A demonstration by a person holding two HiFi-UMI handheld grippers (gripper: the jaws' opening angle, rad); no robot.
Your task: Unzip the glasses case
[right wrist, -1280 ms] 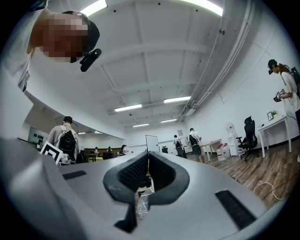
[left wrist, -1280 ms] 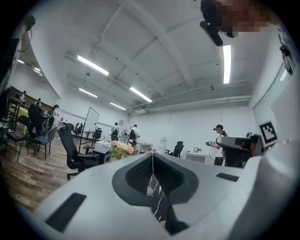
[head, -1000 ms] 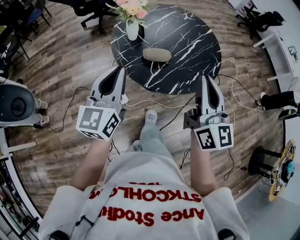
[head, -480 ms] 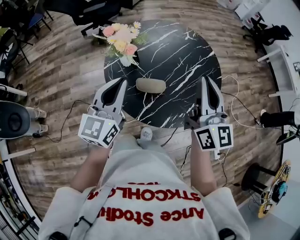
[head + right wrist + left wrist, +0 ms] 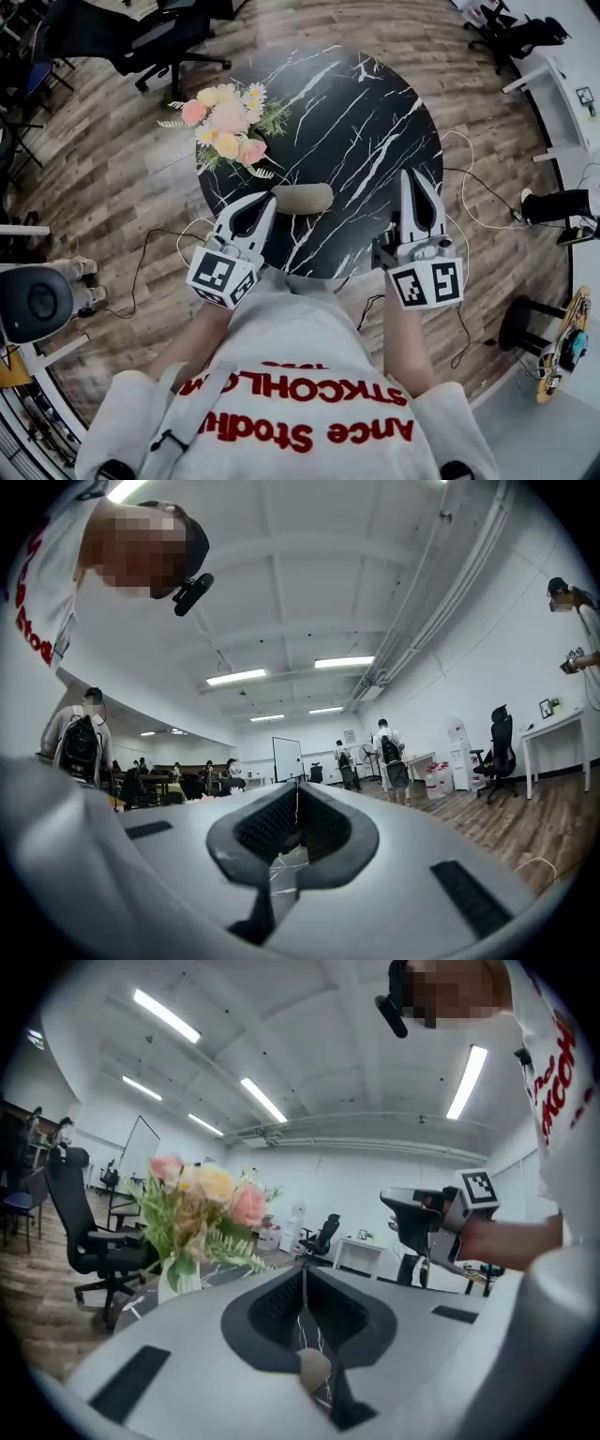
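Both of my grippers hang at the near rim of a round black marble worktop (image 5: 375, 112). The glasses case (image 5: 302, 198), a pale oval pouch, lies flat near that rim, and it looks shut, though its zip is too small to make out. What it holds is hidden.

My left gripper (image 5: 267, 200) has its jaws pressed together on nothing and points at the case's left end. I cannot tell whether the tip touches it. In the left gripper view the case (image 5: 314, 1370) shows as a pale lump through the gap below the closed jaws.

My right gripper (image 5: 413, 174) is also closed and empty. It sits over the worktop's right side, well apart from the case.

Beyond the case, toward the worktop's left edge, a white vase (image 5: 178, 1279) holds a bunch of pink, peach and yellow flowers (image 5: 228, 127) with green sprigs.

Each gripper's cube carries black-and-white square markers. Red print on my grey shirt (image 5: 281, 356) reads "STKCOHL" in part, with "Ance Stodiu" below it. Cables (image 5: 473, 202) trail across the wooden floor (image 5: 112, 178).
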